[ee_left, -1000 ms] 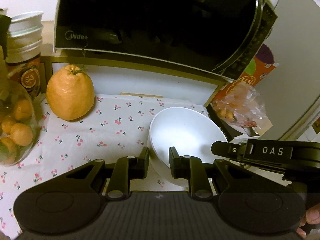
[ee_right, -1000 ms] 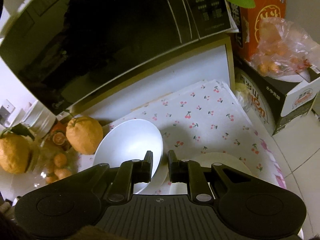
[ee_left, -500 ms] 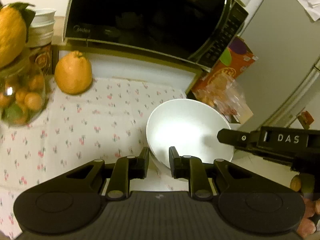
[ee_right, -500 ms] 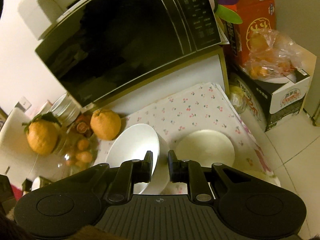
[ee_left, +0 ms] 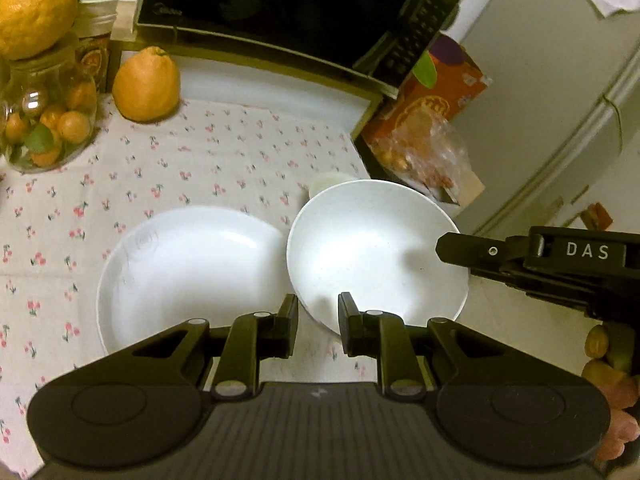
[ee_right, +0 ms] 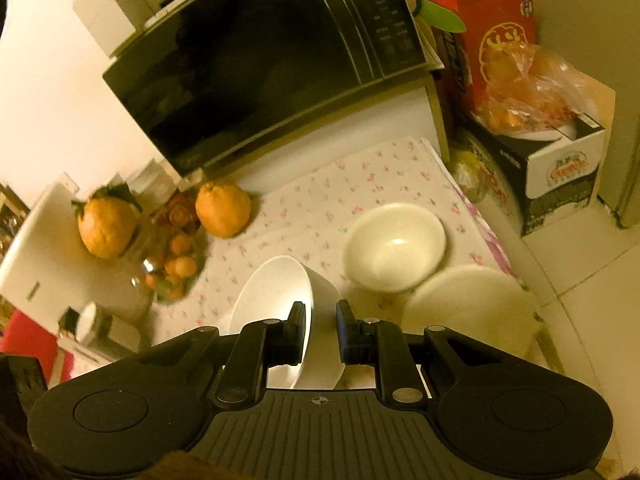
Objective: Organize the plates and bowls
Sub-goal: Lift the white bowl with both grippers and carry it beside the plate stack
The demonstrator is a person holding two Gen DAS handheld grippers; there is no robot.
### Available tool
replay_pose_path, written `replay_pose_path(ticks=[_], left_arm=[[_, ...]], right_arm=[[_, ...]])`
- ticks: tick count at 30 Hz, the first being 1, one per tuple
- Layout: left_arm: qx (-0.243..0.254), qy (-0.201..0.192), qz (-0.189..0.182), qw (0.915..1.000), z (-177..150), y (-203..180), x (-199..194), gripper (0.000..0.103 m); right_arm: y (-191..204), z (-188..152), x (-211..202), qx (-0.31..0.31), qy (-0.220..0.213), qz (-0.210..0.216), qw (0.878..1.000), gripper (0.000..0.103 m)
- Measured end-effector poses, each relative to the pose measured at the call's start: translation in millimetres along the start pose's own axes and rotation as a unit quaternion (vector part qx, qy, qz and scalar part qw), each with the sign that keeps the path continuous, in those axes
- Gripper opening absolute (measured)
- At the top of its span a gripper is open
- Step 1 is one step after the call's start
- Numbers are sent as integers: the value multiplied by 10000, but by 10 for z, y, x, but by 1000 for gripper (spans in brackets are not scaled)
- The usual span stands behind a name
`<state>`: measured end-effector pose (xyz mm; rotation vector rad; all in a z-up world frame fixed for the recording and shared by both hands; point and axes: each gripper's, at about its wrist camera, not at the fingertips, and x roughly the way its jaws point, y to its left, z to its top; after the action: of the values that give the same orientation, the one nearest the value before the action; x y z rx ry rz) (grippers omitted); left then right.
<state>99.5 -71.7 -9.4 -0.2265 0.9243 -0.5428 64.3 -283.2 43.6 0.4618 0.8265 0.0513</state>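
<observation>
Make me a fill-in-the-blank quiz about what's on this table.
1. The left claw and right claw both grip the rim of one white ___.
2. A plate lies on a cloth printed with small ___.
3. Behind the cloth stands a black ___.
4. A big orange fruit sits atop a glass ___.

Missing words: bowl; cherries; microwave; jar.
</observation>
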Motion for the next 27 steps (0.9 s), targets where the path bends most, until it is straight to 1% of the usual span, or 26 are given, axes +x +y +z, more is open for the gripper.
replay_pose_path(ticks=[2, 5, 9, 11, 15, 17, 20, 27], left_arm=[[112, 79, 10, 9999, -63, -42, 11, 19], [165, 171, -45, 9997, -128, -84, 22, 19], [163, 224, -221, 9994, -211, -123, 6, 19], [249, 247, -287, 9990, -266, -161, -12, 19], [526, 376, -266, 9976, -368, -253, 26, 19], [591, 516, -254, 9966, -416, -274, 64, 19], [624, 694, -252, 9953, -474, -283, 119, 19], [728, 915, -226, 9929, -539, -293, 179, 19]], right_arm=[[-47, -85, -37, 20, 23, -2, 10000, 17], [-199, -190, -101, 183, 41, 104, 9998, 17], [-365, -235, -128, 239, 272, 94, 9993, 17], [-436, -270, -124, 305, 389, 58, 9988, 17], [-527, -362, -76, 296, 636, -76, 9975, 17], [-540, -398, -45, 221, 731, -159, 9970, 17], [-583, -424, -2, 167, 908, -205, 9955, 19], [-690, -460, 71, 223, 1153, -211, 9929, 19]])
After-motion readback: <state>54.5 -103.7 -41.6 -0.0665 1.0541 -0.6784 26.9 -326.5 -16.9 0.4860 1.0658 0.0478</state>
